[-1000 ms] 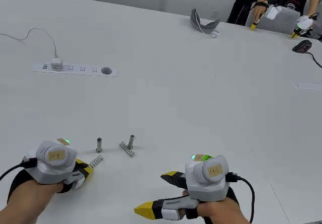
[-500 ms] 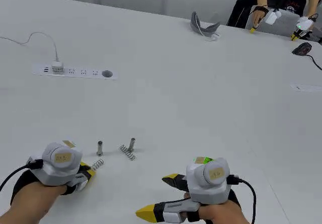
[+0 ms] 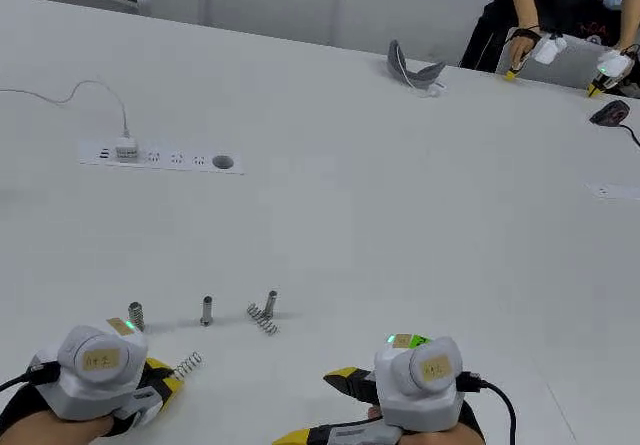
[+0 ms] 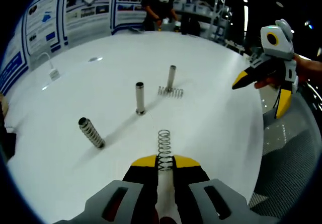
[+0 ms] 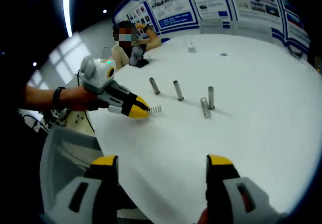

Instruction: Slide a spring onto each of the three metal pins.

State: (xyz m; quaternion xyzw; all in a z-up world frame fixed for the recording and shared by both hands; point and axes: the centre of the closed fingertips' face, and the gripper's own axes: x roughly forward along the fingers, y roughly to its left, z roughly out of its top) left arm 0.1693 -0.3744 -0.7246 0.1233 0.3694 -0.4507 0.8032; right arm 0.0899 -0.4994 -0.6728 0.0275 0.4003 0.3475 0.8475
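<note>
Already the sleeved pin (image 4: 90,132) carries its coil, just ahead and to the left of the left tongs (image 4: 160,159). I judge the task a third done, with the second fitting in hand. The left tongs are pinched narrow on the held spring (image 4: 164,142) at its near end, and the coil sticks out forward over the worktop (image 3: 400,215).

The bare pin (image 4: 139,98) stands upright straight ahead of them, near. The next move calls for carrying the coil above the pin's top, turning it upright so the bore lines up with the shaft, and lowering it before letting go. Gripped at one end, the coil may wobble or catch on the pin's rim.

Beyond stands the far pin (image 4: 171,78), also uncovered, with a loose spring (image 4: 171,91) lying at its foot, touching it or nearly so. The right tongs (image 5: 162,163) gape wide and hold nothing, well off to the right of the pins and out of the way.

Nothing lies between the left tongs and the bare pin. A power strip (image 3: 160,155) lies far ahead, well apart.
</note>
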